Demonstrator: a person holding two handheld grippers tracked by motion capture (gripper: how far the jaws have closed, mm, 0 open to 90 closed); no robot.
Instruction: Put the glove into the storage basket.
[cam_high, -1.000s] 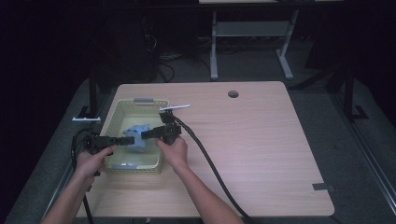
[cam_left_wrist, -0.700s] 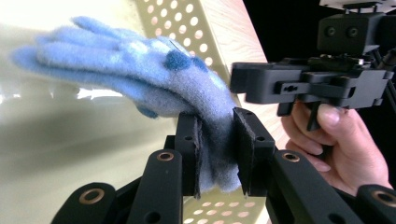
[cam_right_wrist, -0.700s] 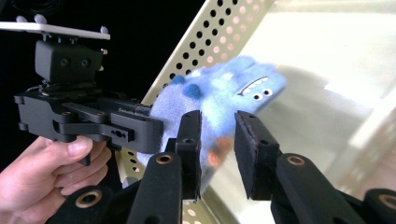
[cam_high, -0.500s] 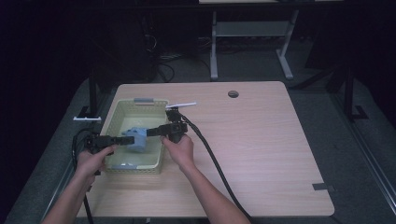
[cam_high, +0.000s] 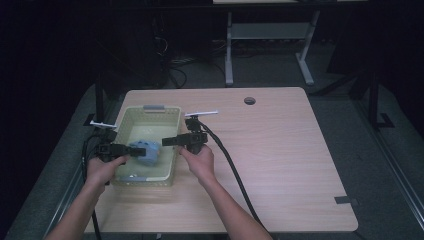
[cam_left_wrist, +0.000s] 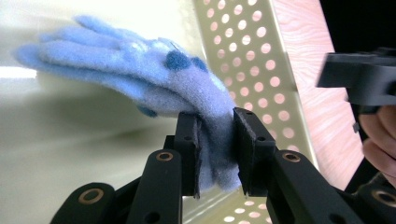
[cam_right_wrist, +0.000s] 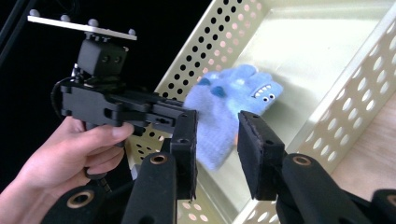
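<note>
1. The left hand (cam_high: 102, 167) comes in at the worktop's (cam_high: 280, 165) near left corner, holding the left tongs (cam_high: 141, 149) level and pointed to the right over the basket's (cam_high: 172, 165) left rim.
2. The left tongs are clenched on the blue fuzzy glove (cam_high: 148, 152); in the left gripper view both pads press the cuff end of the glove (cam_left_wrist: 140, 70) between them, and its fingers stretch away up and to the left.
3. The glove hangs inside the pale yellow perforated basket, in its near half, just above the floor; whether it touches the floor I cannot tell. It has darker blue spots and, in the right gripper view, a small face with eyes and teeth on the glove (cam_right_wrist: 219, 107).
4. The basket stands by the worktop's left edge, its long sides running from the near edge toward the far edge, with a grey tag on its far rim.
5. The right tongs (cam_high: 167, 142) reach over the basket's right rim toward the glove, held level by the right hand (cam_high: 199, 159). Their jaws have just been opening and stand released; in the right gripper view the glove shows beyond the gap, and the pads do not press it.
6. A black cable (cam_high: 230, 170) trails from the right tongs across the worktop to its near edge.
7. A round grommet hole (cam_high: 249, 100) sits near the far edge, well apart from the basket.
</note>
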